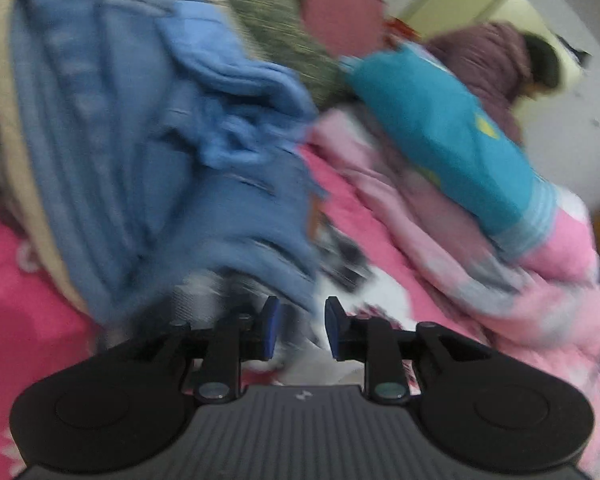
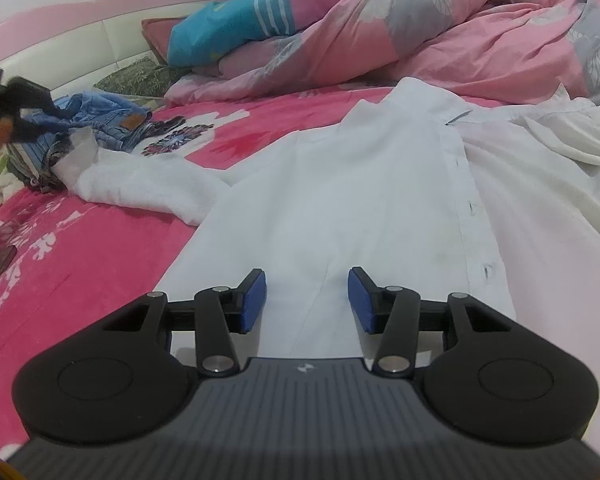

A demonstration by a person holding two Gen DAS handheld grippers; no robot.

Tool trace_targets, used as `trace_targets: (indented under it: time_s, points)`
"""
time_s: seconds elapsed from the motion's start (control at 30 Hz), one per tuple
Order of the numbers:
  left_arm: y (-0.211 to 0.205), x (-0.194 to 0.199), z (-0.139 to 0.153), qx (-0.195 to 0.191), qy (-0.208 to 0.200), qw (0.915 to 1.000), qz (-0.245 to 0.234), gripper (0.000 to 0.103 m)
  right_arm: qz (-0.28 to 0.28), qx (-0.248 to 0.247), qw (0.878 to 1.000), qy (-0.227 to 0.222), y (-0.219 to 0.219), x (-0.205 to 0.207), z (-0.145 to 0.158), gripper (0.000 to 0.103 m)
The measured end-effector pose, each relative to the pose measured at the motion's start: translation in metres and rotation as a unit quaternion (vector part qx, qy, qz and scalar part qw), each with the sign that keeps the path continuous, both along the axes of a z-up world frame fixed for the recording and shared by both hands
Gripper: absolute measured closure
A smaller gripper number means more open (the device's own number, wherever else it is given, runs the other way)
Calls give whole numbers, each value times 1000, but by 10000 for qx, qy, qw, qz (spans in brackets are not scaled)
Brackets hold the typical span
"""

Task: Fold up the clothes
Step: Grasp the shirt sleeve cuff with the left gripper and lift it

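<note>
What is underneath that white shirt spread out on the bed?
The white shirt lies on a pink flowered bedsheet, which shows around its left side. Whatever lies directly beneath the shirt is covered.

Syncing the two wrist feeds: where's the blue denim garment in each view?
Left wrist: blue denim garment fills the upper left and centre, blurred, just beyond the left gripper.
Right wrist: same garment, small at the far left edge, crumpled on the pink bedsheet, left of the white shirt.
Shared landmark: teal pillow with pale stripes on the pink quilt.
</note>
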State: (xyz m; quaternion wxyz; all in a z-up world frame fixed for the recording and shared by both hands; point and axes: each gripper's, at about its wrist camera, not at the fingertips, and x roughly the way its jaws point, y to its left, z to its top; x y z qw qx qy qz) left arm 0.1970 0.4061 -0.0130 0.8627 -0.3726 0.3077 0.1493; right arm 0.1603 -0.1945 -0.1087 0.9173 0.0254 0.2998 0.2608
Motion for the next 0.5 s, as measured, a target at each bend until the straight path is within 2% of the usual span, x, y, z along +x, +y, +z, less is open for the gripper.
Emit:
trace_targets:
  time_s: [0.03, 0.1, 0.13, 0.17, 0.33, 0.5]
  points:
    - [-1, -3, 2, 48, 0, 9999, -99, 78, 0, 0, 10000, 1, 0, 0, 0, 57]
    - [-7, -10, 7, 173, -12, 9991, -390, 65, 1, 2, 10000, 4, 0, 0, 0, 57]
    - [-9, -14, 9, 236, -18, 9983, -535, 55, 1, 5, 10000, 7, 0, 0, 0, 57]
    - [-16, -18, 11, 349, 11, 9971, -673, 50, 2, 9, 10000, 10, 0, 0, 0, 57]
    - [-55, -40, 21, 1001, 216, 9856, -1349, 39, 17, 14, 10000, 14, 0, 0, 0, 55]
    - [-68, -51, -1, 1136, 502, 9805, -1521, 34, 16, -12, 10000, 6, 0, 0, 0, 54]
